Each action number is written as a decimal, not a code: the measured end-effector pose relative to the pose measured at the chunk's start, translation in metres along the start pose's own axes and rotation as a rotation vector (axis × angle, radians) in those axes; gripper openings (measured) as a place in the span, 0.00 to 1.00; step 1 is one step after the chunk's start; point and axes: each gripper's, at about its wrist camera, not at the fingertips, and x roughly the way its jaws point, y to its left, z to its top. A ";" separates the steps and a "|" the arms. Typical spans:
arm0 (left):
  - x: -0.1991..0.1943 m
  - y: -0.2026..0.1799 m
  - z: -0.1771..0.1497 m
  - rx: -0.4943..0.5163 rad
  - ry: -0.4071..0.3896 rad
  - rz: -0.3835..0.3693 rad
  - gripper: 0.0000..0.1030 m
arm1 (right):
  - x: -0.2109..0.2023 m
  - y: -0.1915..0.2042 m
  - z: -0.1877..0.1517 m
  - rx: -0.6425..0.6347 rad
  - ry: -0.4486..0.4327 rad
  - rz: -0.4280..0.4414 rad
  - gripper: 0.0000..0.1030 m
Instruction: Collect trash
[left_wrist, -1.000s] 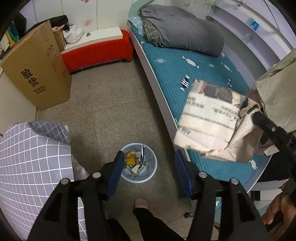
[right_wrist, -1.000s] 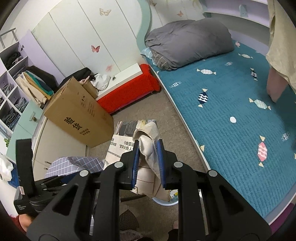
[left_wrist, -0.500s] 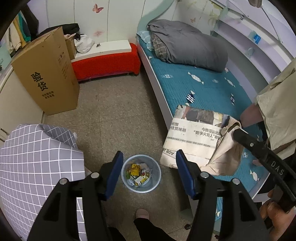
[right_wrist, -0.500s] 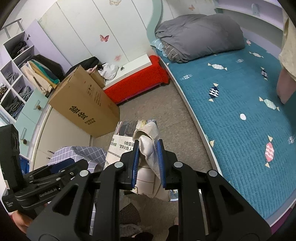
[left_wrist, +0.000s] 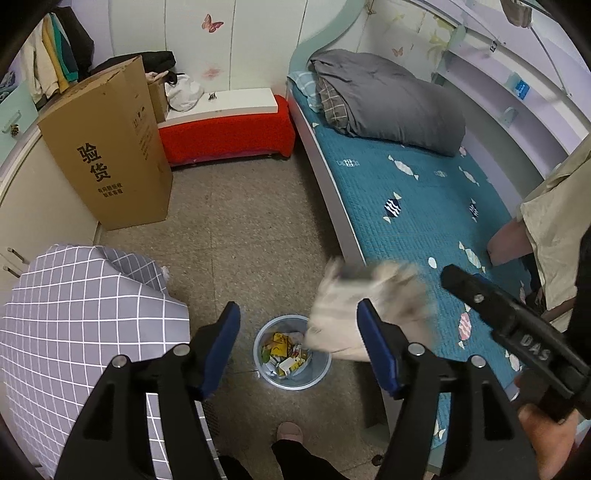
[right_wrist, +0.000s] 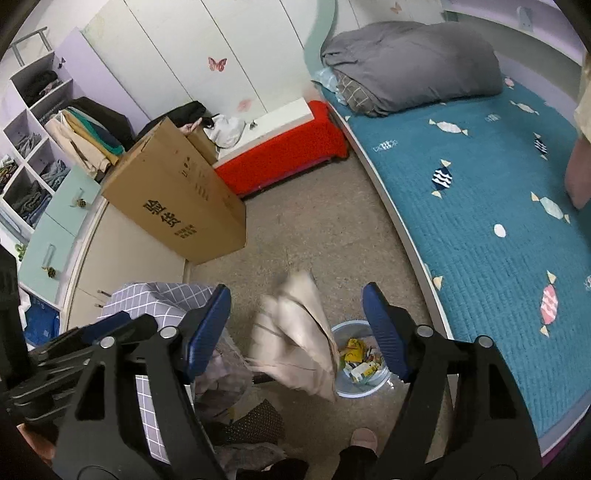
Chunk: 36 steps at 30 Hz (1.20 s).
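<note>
- The right gripper (right_wrist: 297, 326) has its blue-padded jaws spread wide, with nothing between them touching the pads.
- A crumpled newspaper (right_wrist: 295, 341), blurred by motion, is in the air between and beyond those jaws, its lower edge at the left rim of the trash bin (right_wrist: 369, 387).
- From the left wrist view the same newspaper (left_wrist: 347, 314) appears as a pale smear just above and right of the trash bin (left_wrist: 295, 380), close to the edge of the bed (left_wrist: 417, 206).
- The left gripper (left_wrist: 297, 345) also stands wide apart and holds nothing.
- The bin sits on the speckled floor (left_wrist: 240, 221) and contains yellow and white scraps.
- A cardboard box (left_wrist: 110, 147) stands far left, beside a red bench (left_wrist: 229, 133).
- A grey checked cloth (left_wrist: 74, 314) lies near left.
- A grey duvet (left_wrist: 384, 99) is piled at the far end of the bed.
</note>
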 end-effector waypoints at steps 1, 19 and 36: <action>-0.001 0.001 0.000 -0.002 -0.004 0.005 0.63 | 0.003 0.001 0.000 -0.004 0.014 0.005 0.71; -0.034 0.014 -0.015 -0.050 -0.079 0.056 0.65 | -0.029 0.048 -0.010 -0.128 -0.040 0.049 0.71; -0.141 0.045 -0.075 -0.028 -0.241 0.063 0.72 | -0.115 0.122 -0.069 -0.199 -0.207 0.022 0.73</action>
